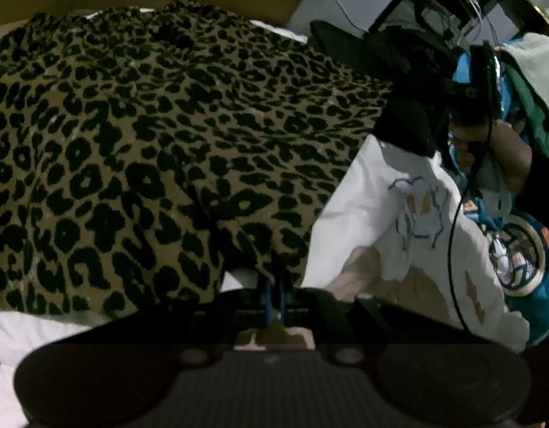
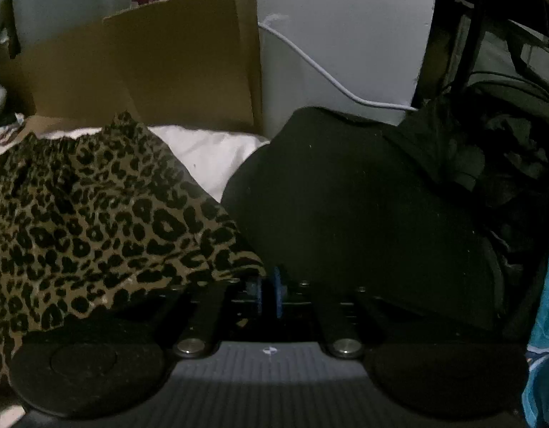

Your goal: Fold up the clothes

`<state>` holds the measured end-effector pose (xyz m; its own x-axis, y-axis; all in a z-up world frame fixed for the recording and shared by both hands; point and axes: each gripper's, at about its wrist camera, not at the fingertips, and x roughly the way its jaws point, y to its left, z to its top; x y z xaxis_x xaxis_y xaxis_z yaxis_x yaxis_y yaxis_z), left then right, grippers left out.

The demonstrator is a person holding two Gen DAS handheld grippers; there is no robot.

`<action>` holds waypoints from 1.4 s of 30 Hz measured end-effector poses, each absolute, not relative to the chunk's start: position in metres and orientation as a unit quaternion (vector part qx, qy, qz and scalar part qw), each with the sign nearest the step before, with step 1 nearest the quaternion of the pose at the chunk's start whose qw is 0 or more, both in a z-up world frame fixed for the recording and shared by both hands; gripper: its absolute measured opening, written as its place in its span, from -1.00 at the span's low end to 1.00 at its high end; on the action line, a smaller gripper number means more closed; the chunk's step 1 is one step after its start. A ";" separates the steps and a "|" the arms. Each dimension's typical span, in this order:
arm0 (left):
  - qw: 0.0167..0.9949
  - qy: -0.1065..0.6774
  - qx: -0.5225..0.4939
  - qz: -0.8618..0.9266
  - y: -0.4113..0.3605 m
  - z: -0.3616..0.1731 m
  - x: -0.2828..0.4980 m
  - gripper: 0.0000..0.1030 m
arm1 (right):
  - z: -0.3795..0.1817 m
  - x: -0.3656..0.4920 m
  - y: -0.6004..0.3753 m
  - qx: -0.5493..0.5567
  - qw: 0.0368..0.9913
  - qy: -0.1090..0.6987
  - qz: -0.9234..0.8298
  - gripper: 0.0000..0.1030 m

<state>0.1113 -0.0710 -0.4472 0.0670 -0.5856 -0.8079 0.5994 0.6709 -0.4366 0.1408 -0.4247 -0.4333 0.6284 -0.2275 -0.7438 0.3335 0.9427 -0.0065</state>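
A leopard-print garment (image 1: pixel 149 149) is stretched out and fills most of the left wrist view. Its lower edge runs down between the blue pads of my left gripper (image 1: pixel 274 303), which is shut on it. In the same view the right gripper (image 1: pixel 406 128) shows as a dark shape at the garment's far right corner, with a hand (image 1: pixel 506 157) behind it. The right wrist view shows the garment (image 2: pixel 89 221) on the left, its corner reaching the blue pads of my right gripper (image 2: pixel 269 292), which is shut on it.
Under the garment lies a white sheet with a cartoon print (image 1: pixel 399 214). Teal clothes (image 1: pixel 524 249) are piled at the right. A dark garment (image 2: pixel 345 214) bulges just ahead of the right gripper. Cardboard (image 2: pixel 149 64) and a white cable (image 2: pixel 328 78) stand against the wall behind.
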 end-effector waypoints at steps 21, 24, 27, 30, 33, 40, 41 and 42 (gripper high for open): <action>0.786 0.510 0.015 -0.349 0.002 -0.390 0.142 -0.31 | -0.386 0.110 -0.398 0.104 0.913 0.368 -0.144 -0.56; 0.799 0.510 0.018 -0.318 0.019 -0.392 0.146 -0.27 | -0.383 0.116 -0.384 0.111 0.914 0.370 -0.125 -0.56; 0.811 0.511 0.015 -0.283 0.038 -0.396 0.152 -0.26 | -0.383 0.121 -0.367 0.117 0.915 0.372 -0.102 -0.56; 0.817 0.517 0.014 -0.254 0.056 -0.402 0.160 -0.22 | -0.380 0.125 -0.349 0.118 0.917 0.374 -0.077 -0.52; 0.824 0.520 0.011 -0.225 0.072 -0.412 0.170 -0.22 | -0.379 0.129 -0.331 0.124 0.916 0.378 -0.052 -0.52; 0.835 0.521 -0.013 -0.177 0.100 -0.430 0.176 -0.19 | -0.377 0.137 -0.290 0.127 0.912 0.391 0.015 -0.52; 0.834 0.525 -0.013 -0.171 0.103 -0.434 0.175 -0.19 | -0.376 0.137 -0.285 0.130 0.910 0.392 0.027 -0.52; 0.832 0.529 -0.014 -0.163 0.106 -0.438 0.174 -0.19 | -0.376 0.138 -0.279 0.134 0.908 0.394 0.038 -0.52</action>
